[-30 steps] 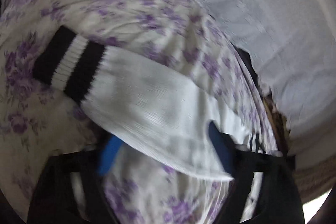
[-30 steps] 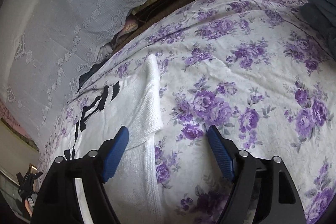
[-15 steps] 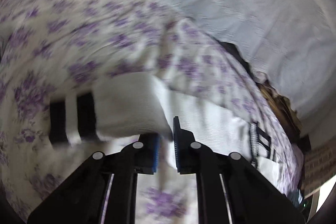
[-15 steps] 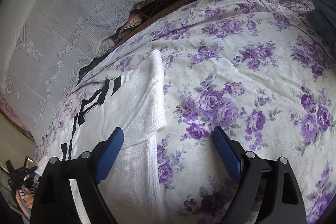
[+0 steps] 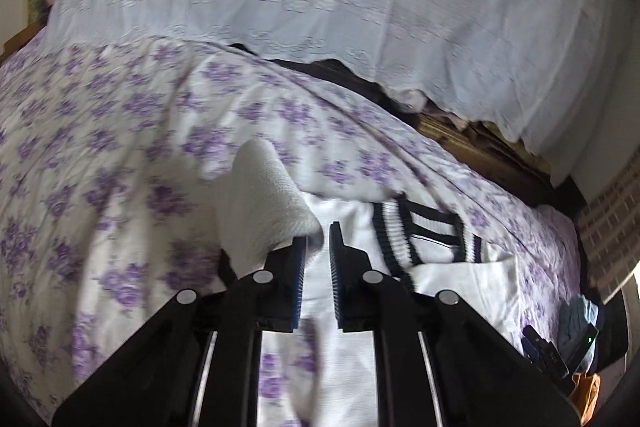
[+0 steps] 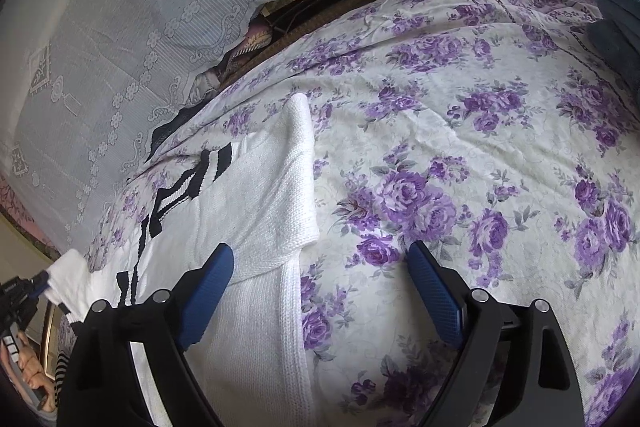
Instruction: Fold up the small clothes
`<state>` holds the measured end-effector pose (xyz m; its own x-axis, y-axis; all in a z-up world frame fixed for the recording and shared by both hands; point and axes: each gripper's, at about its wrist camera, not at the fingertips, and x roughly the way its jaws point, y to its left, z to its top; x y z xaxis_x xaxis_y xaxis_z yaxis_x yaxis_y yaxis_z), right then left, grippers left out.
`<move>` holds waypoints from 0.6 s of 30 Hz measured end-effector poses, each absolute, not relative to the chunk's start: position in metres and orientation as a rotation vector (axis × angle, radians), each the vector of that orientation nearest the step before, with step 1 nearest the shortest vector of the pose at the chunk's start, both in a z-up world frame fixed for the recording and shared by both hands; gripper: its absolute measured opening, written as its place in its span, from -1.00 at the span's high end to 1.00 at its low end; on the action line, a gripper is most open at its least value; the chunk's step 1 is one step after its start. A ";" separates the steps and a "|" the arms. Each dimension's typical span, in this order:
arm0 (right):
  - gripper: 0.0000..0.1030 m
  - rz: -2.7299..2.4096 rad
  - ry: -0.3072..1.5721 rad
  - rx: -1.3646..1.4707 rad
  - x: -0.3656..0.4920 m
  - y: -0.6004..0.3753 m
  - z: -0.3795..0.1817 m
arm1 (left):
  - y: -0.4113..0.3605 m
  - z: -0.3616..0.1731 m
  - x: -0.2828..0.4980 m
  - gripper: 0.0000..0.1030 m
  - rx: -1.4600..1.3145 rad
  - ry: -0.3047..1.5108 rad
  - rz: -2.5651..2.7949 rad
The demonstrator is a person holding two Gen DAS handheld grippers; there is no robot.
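While pinched in the left claw [image 5: 318, 259], the sleeve [image 5: 268, 203] rises — leftward.

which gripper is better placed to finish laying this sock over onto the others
Left. The left gripper has its jaws shut on the white sock, lifted beside the striped socks. The right gripper is open and holds nothing, above the folded socks.
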<state>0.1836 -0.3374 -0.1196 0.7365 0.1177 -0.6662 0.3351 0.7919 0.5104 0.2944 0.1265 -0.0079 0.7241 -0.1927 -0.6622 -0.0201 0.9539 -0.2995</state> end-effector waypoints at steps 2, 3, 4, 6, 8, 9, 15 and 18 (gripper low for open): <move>-0.76 -0.128 0.748 0.658 0.184 -0.337 -0.119 | 0.110 -0.006 0.295 0.79 -0.271 0.756 -0.120; -0.76 -0.127 0.749 0.657 0.184 -0.337 -0.119 | 0.098 -0.004 0.295 0.79 -0.252 0.752 -0.133; -0.77 -0.126 0.750 0.656 0.184 -0.337 -0.119 | 0.086 -0.002 0.295 0.79 -0.232 0.747 -0.147; -0.78 -0.124 0.752 0.653 0.185 -0.337 -0.119 | 0.066 0.000 0.294 0.79 -0.200 0.742 -0.172; -0.79 -0.123 0.754 0.651 0.186 -0.336 -0.119 | 0.043 0.002 0.293 0.79 -0.165 0.739 -0.204; -0.79 -0.123 0.754 0.651 0.186 -0.336 -0.119 | 0.035 0.002 0.292 0.79 -0.152 0.740 -0.216; -0.82 -0.117 0.758 0.647 0.187 -0.337 -0.119 | 0.020 -0.020 0.289 0.37 -0.080 0.778 -0.167; -0.83 -0.116 0.762 0.641 0.188 -0.336 -0.119 | 0.058 -0.044 0.296 0.20 -0.169 0.836 -0.073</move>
